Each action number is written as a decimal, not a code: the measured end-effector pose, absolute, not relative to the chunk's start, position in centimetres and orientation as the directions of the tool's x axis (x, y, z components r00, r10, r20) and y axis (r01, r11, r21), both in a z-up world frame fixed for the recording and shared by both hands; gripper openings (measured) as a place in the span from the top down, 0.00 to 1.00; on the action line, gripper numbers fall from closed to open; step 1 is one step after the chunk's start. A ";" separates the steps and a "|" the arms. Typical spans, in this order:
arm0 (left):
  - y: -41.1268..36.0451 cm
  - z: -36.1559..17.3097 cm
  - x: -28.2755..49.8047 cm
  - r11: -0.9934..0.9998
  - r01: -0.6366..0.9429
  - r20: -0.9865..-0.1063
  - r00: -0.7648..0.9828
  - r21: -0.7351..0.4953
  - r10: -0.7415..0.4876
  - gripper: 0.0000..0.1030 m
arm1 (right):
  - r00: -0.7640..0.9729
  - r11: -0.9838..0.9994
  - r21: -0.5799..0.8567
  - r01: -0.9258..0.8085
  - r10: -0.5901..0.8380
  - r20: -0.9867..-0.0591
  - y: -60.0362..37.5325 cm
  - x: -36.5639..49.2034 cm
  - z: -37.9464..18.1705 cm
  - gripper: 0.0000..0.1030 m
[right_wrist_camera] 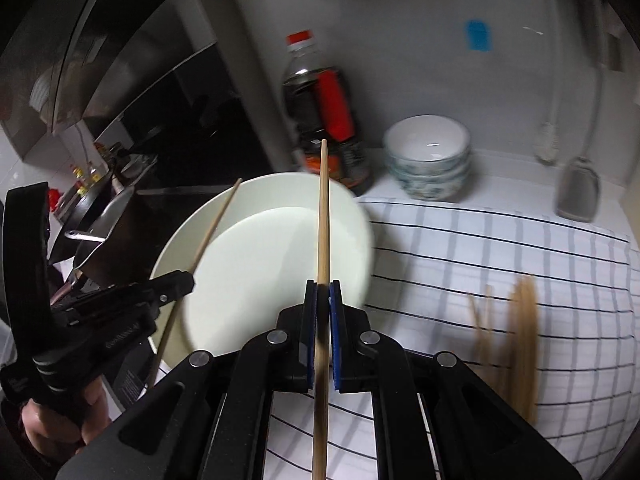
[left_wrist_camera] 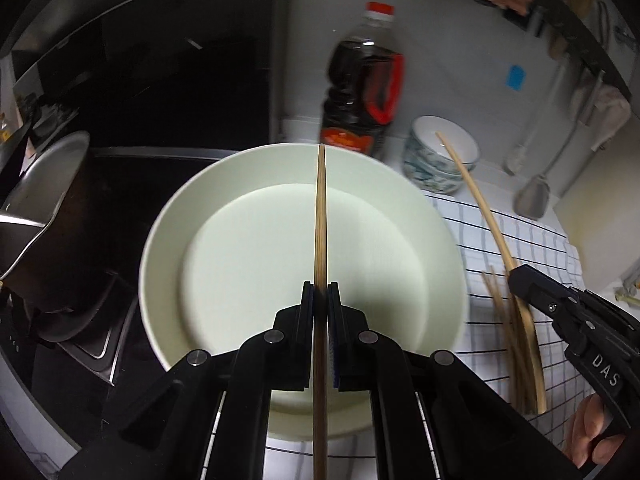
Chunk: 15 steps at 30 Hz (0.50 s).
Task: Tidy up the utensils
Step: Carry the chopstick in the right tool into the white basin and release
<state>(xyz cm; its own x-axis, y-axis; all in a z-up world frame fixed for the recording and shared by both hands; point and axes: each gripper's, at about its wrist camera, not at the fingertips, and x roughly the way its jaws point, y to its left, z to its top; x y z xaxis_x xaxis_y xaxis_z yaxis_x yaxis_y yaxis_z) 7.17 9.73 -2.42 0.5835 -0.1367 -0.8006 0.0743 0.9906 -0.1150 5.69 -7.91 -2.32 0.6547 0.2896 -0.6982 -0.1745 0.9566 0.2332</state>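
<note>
1. Left gripper (left_wrist_camera: 320, 292), left wrist view: jaws clenched on a single chopstick (left_wrist_camera: 321, 216). The stick runs straight up the middle of the frame, its tip reaching the far rim of the pale plate (left_wrist_camera: 168, 240).
2. Right gripper (right_wrist_camera: 323, 290), right wrist view: jaws clenched on a second chopstick (right_wrist_camera: 323, 208), also running up the frame centre, its tip in front of the dark bottle (right_wrist_camera: 320, 120).
3. Each gripper shows in the other's view: the right one at the lower right of the left view, the left one at the lower left of the right view, each with its stick slanting up out of it.
4. Loose chopsticks (left_wrist_camera: 516, 344) lie in a bundle on the checked cloth (left_wrist_camera: 520, 240), lower right of the left view; blurred in the right view.
5. The plate fills the frame centre in the left view and sits left of centre in the right view, at the left edge of the cloth on the desk.
6. Stacked patterned bowls (right_wrist_camera: 428, 160) stand just right of the bottle, upper centre.
7. A metal pot (left_wrist_camera: 52, 200) sits at the left edge on the dark stove.
8. A spatula (right_wrist_camera: 578, 190) hangs against the wall, upper right.
9. Fingers of a hand (left_wrist_camera: 592, 436) grip the right handle, lower right corner.
</note>
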 end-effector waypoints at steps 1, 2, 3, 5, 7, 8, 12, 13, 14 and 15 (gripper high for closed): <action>10.5 -2.8 7.6 0.991 0.065 -0.805 0.578 -0.116 -0.132 0.93 | 0.642 0.954 0.235 -0.188 0.301 -0.705 -6.7 6.5 -2.6 0.94; 11.0 -3.0 7.8 0.991 0.060 -0.808 0.575 -0.118 -0.131 0.93 | 0.635 0.952 0.236 -0.196 0.307 -0.709 -5.9 6.9 -2.7 0.94; 11.5 -3.4 8.2 0.991 0.056 -0.812 0.570 -0.119 -0.130 0.93 | 0.624 0.950 0.238 -0.204 0.313 -0.716 -5.0 7.6 -3.1 0.94; 12.2 -4.0 8.8 0.991 0.052 -0.817 0.562 -0.120 -0.129 0.93 | 0.601 0.946 0.248 -0.209 0.325 -0.731 -3.4 9.0 -3.9 0.94; 12.6 -4.6 9.5 0.991 0.055 -0.823 0.553 -0.123 -0.133 0.93 | 0.580 0.945 0.253 -0.204 0.326 -0.746 -2.2 9.9 -4.7 0.94; 12.7 -5.0 9.8 0.991 0.055 -0.826 0.548 -0.124 -0.134 0.93 | 0.572 0.946 0.254 -0.199 0.323 -0.754 -2.0 10.5 -5.0 0.94; 12.7 -6.5 11.2 0.991 0.063 -0.842 0.524 -0.118 -0.133 0.93 | 0.520 0.951 0.266 -0.157 0.308 -0.796 -1.4 12.6 -7.2 0.94; 12.7 -6.7 11.5 0.991 0.066 -0.845 0.518 -0.116 -0.133 0.93 | 0.511 0.953 0.266 -0.143 0.302 -0.805 -1.4 13.0 -7.6 0.94; 12.7 -7.2 11.8 0.991 0.069 -0.849 0.511 -0.113 -0.133 0.93 | 0.503 0.955 0.265 -0.132 0.295 -0.813 -1.3 13.4 -8.1 0.94; 12.7 -7.5 12.1 0.991 0.071 -0.853 0.504 -0.113 -0.133 0.93 | 0.496 0.957 0.263 -0.123 0.289 -0.819 -1.3 13.7 -8.5 0.94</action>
<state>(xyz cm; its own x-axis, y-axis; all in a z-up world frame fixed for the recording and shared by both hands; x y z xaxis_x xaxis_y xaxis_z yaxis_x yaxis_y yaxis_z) 12.06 12.73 -7.51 0.5044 -0.1334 -0.8531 0.0713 0.9910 -0.1129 13.68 -1.29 -8.48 0.4956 0.2885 -0.8192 -0.1228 0.9570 0.2628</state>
